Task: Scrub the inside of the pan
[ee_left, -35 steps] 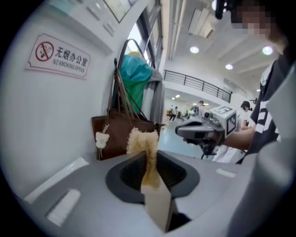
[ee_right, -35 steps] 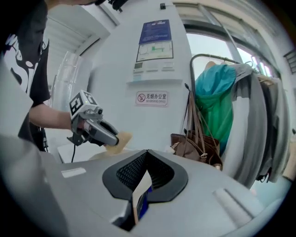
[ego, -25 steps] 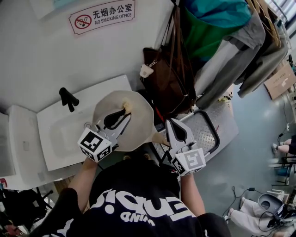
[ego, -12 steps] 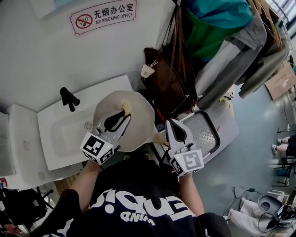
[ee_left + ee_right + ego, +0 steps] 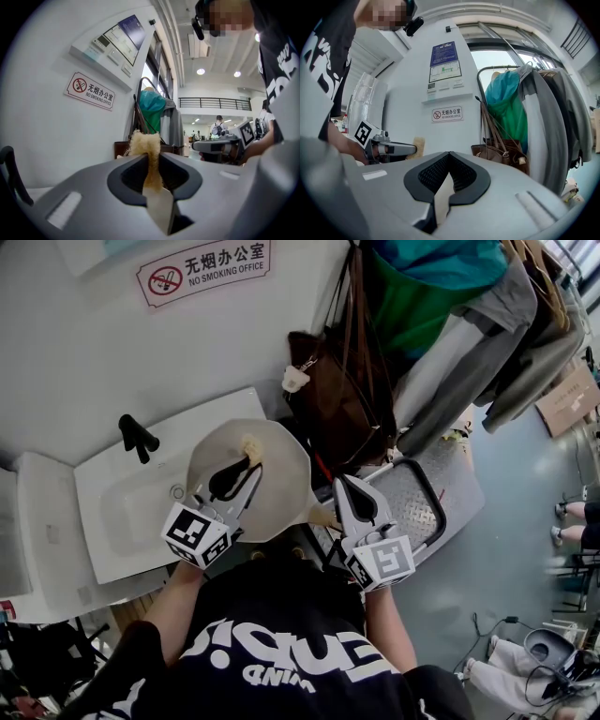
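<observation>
Scrubbing stance at the sink: your left gripper (image 5: 242, 470) pinches a tan loofah scrubber (image 5: 146, 143) fast in its jaws and sets it at the far inner side of the beige pan (image 5: 281, 486). The pan hangs above the right edge of the white sink (image 5: 112, 512). Your right gripper (image 5: 345, 488) has its jaws pressed together on the pan handle (image 5: 323, 516), apparently to brace the pan against the scrubbing strokes.

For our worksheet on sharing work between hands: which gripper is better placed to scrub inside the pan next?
Left. The left gripper is shut on the scrubber, over the pan; the right gripper clamps its handle.
</observation>
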